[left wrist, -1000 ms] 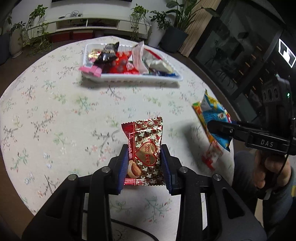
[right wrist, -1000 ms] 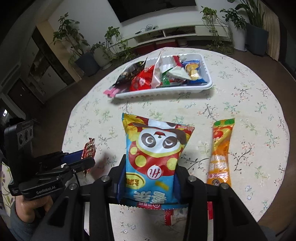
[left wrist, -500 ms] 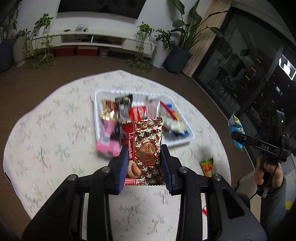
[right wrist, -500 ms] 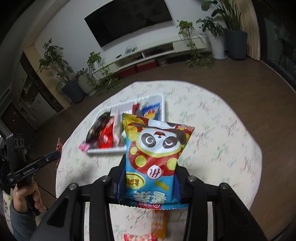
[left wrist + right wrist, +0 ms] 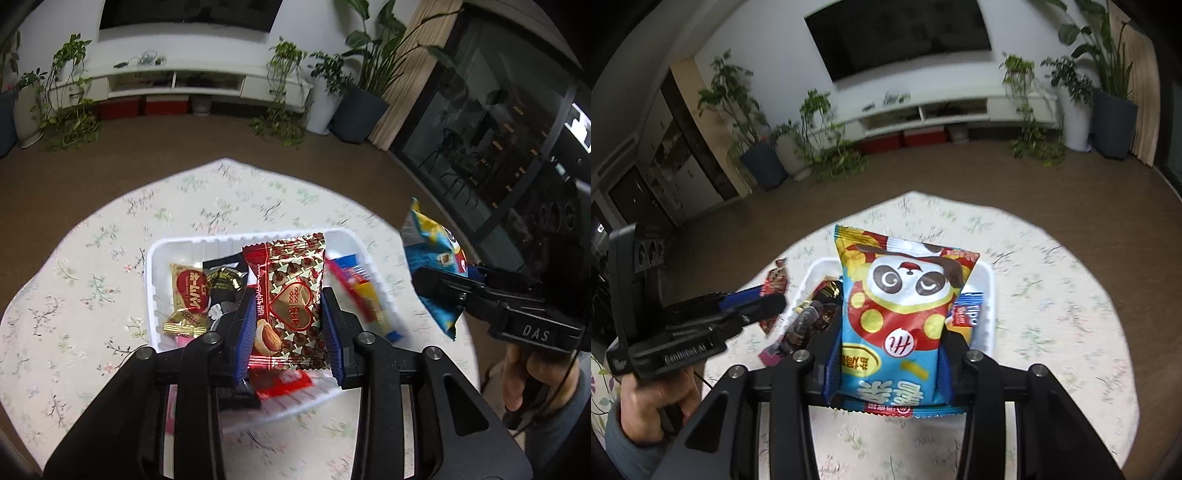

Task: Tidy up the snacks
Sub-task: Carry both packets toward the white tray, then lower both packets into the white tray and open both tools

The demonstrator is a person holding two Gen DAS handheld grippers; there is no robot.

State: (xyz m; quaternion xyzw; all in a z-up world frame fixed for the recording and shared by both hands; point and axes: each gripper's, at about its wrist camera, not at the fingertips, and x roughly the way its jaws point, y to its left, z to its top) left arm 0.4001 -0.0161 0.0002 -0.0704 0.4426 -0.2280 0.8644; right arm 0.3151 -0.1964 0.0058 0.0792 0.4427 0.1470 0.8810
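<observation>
Above the white plastic tray (image 5: pixel 153 295) on the flowered tabletop (image 5: pixel 92 266), both packets hang in the air, so the step in hand looks like the carry-to-tray stage of sorting the snacks; the left hand-held gripper (image 5: pixel 288 317) has its blue pads pressed narrowly against the sides of a red-and-gold heart-printed almond chocolate packet (image 5: pixel 290 295), which stands upright over the tray's middle; the right hand-held gripper (image 5: pixel 892 365) is parted somewhat wider and clamps a blue panda-faced snack bag (image 5: pixel 899 314) by its lower half, the bag rising over the tray toward 12 o'clock; in the left wrist view that bag shows at 3 o'clock, just past the tray's right rim. The tray already holds several wrapped sweets, a red-and-gold packet (image 5: pixel 190 295) at 9 o'clock of the held chocolate and a multicoloured one (image 5: pixel 354 288) at 3 o'clock. My judgement is that the next move calls for lowering each packet onto a free patch of tray, then parting the jaws; the big bag needs more room, so crowding or a spill over the low rim is the risk.
</observation>
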